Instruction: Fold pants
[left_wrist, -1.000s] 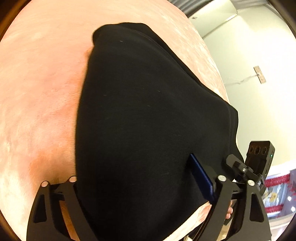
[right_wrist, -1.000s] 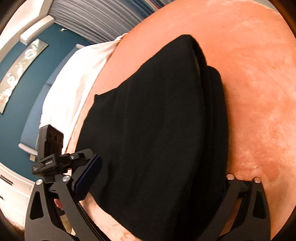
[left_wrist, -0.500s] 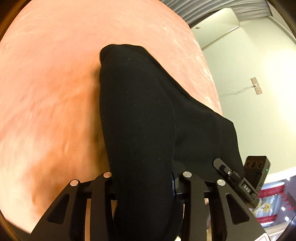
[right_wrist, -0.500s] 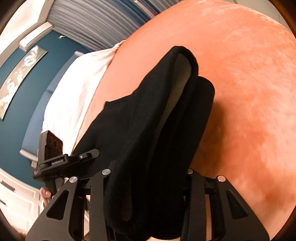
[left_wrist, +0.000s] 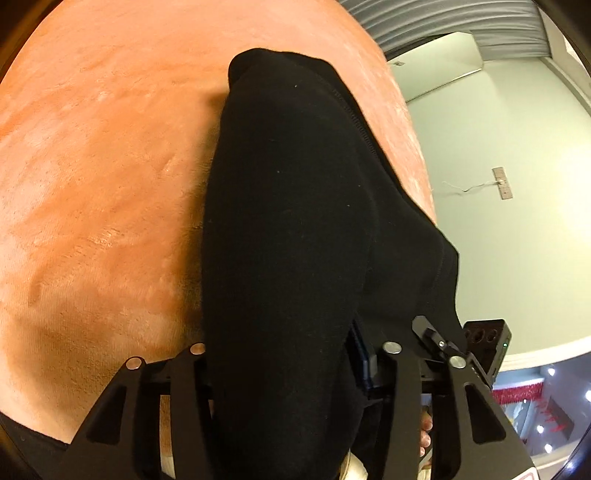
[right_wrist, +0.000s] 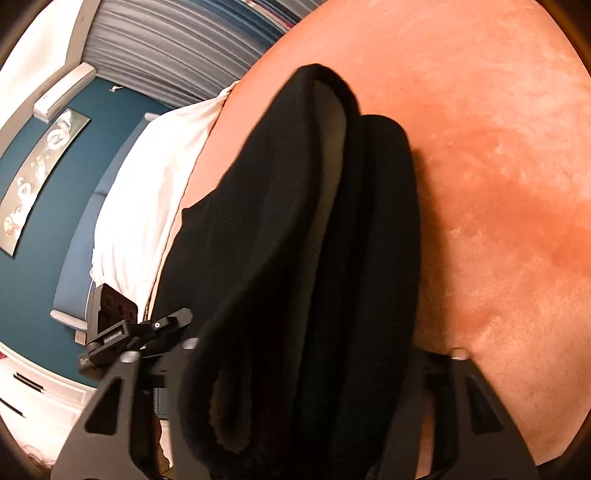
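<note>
left gripper (left_wrist: 280, 373): clamped on pants (left_wrist: 295, 221) | right gripper (right_wrist: 295, 373): clamped on pants | both jaws just eased slightly | lifting the near edge to fold it forward

Left tongs (left_wrist: 280, 373): pads buried under bunched black pants (left_wrist: 295, 229); contact unseen. Right tongs (right_wrist: 295, 380): same, fingertips covered by folds. Pants' lower end cut by bottom edge, both views. Fingers (left_wrist: 424, 435) behind left frame, mostly hidden.
</note>
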